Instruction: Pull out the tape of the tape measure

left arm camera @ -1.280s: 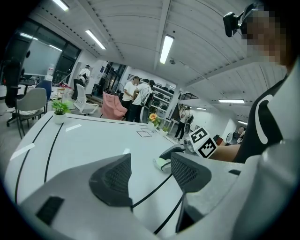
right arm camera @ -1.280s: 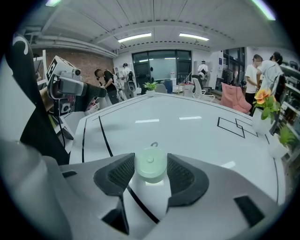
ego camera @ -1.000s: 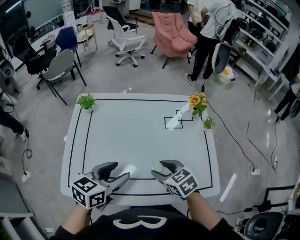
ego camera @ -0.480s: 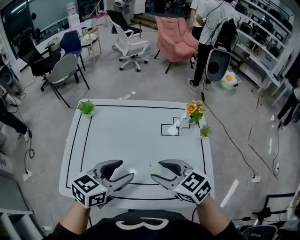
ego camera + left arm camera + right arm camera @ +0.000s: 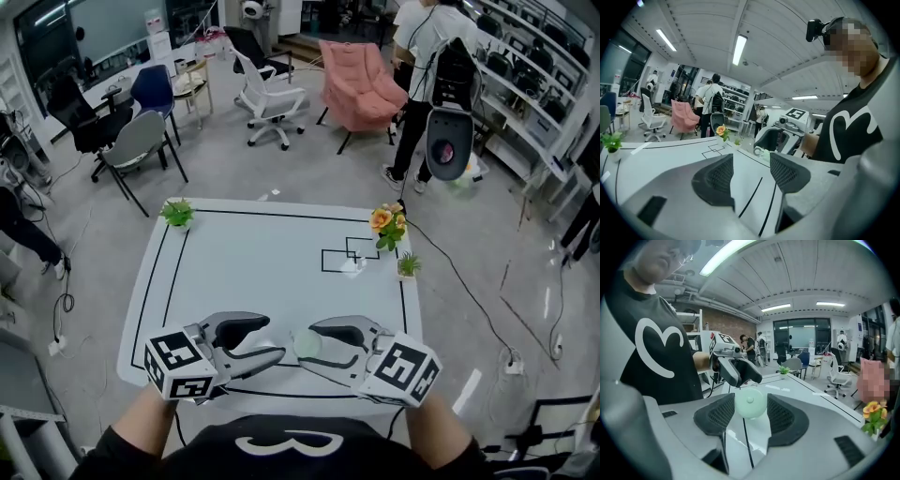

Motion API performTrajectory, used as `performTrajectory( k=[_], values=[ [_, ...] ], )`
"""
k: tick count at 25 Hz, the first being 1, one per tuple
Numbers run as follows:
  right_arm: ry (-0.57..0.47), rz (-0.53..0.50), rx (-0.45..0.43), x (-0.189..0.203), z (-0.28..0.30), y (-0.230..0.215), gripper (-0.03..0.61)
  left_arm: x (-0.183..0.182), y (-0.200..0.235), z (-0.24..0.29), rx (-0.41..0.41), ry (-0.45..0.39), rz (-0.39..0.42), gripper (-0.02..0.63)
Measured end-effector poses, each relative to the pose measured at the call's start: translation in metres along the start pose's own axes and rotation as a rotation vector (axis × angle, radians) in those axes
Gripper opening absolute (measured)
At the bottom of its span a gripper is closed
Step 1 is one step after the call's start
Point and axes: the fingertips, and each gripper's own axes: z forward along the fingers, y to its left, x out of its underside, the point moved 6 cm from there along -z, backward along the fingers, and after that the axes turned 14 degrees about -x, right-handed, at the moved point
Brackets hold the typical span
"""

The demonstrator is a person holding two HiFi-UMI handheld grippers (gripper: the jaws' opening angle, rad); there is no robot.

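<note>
Right hand-held gripper (image 5: 308, 345) has the tape measure (image 5: 306, 344), a pale green round case pinched between its two pads by the rim. It's held up over the near edge of the white counter (image 5: 262, 253), just above the black border line. In the right gripper view the flat round face of the case looks straight back at the camera, small button dead centre. Being round, it shows no long axis, and I can't tell which way its mouth points. Any print on the case is too small to tell.

Left hand-held gripper (image 5: 275, 337) sits just beside it, tips aimed at the case. Its jaws stand apart, with only counter showing between them. The two grippers face each other tip to tip, close but not touching.

Each gripper cube carries black-and-white square markers. The person's black shirt shows a curly white figure. At the counter's far side are an orange flower (image 5: 387, 223) and a small green plant (image 5: 176, 212).
</note>
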Motion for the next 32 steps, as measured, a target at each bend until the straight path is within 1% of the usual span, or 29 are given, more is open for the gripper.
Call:
performTrajectory(
  k=[4,9,14,16,19,21,25,27,31,32],
  values=[
    [0.017,-0.052,-0.046,-0.001,-0.006,0.012,0.221,-0.004,-0.019,0.001,0.071,-0.003,0.054,0.244],
    [0.054,-0.105,-0.087,0.003,-0.007,0.023,0.221,-0.001,-0.030,0.002,0.165,0.000,0.105,0.233],
    [0.055,-0.121,-0.136,0.007,-0.001,0.031,0.221,0.011,-0.036,0.004,0.256,-0.002,0.125,0.219],
    [0.047,-0.110,-0.144,0.009,0.000,0.032,0.221,0.014,-0.039,0.005,0.294,-0.004,0.119,0.194],
    [0.039,-0.089,-0.153,0.011,-0.001,0.033,0.221,0.015,-0.043,0.004,0.349,0.001,0.118,0.123],
    [0.043,-0.081,-0.158,0.014,-0.002,0.033,0.221,0.016,-0.044,0.005,0.360,0.002,0.120,0.121],
    [0.022,-0.046,-0.147,0.017,-0.003,0.034,0.221,0.018,-0.044,0.007,0.342,0.001,0.130,0.102],
    [0.016,-0.028,-0.139,0.020,-0.003,0.033,0.221,0.020,-0.042,0.007,0.331,-0.001,0.120,0.069],
    [0.024,-0.005,-0.130,0.029,-0.002,0.032,0.221,0.027,-0.040,0.008,0.314,-0.011,0.098,0.023],
    [0.021,0.001,-0.124,0.030,-0.001,0.031,0.221,0.028,-0.039,0.008,0.307,-0.012,0.094,0.023]
  ],
)
